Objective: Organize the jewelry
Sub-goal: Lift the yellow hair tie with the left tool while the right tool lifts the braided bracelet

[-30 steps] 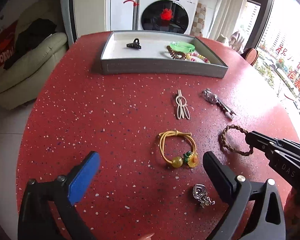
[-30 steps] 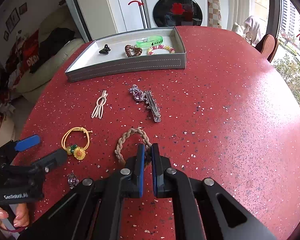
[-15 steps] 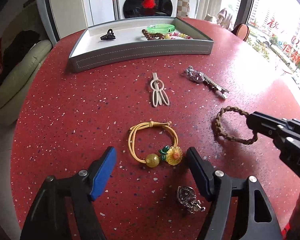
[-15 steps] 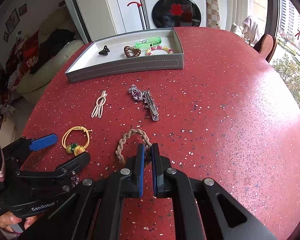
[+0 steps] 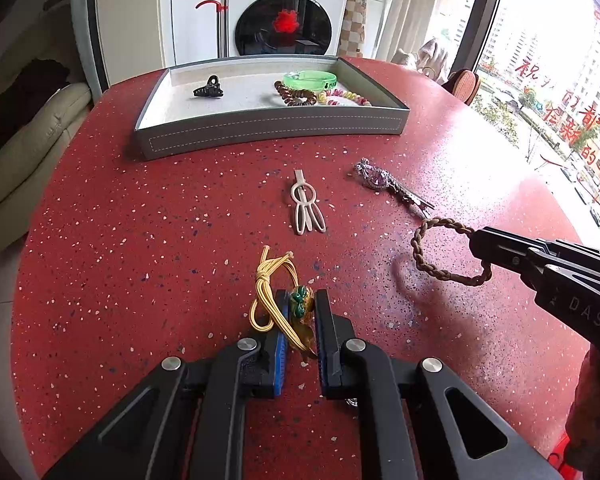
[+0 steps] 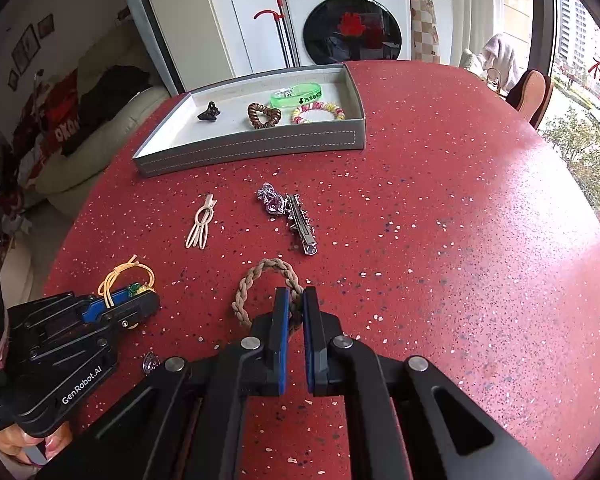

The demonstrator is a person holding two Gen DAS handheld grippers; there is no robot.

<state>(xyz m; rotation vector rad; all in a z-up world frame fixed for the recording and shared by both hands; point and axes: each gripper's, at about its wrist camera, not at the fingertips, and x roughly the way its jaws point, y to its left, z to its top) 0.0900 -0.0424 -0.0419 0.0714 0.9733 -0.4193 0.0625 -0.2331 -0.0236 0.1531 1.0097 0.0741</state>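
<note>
My left gripper has its jaws closing, and its pads squeeze the green and yellow charm of the yellow hair tie on the red table; the cord loops bunch up to the left of the fingers. The right wrist view shows the same grip of the left gripper on the hair tie. My right gripper is shut on the near side of the braided brown bracelet, which lies flat. A grey tray stands at the far side.
A beige hair clip and a silver rhinestone clip lie between the grippers and the tray. A small heart charm lies beside the left gripper. The tray holds a black claw clip, a green wristband and two spiral ties.
My left gripper went from wide open to closed on the hair tie's charm, bunching the cord. The right gripper has stayed still on the braided bracelet.
</note>
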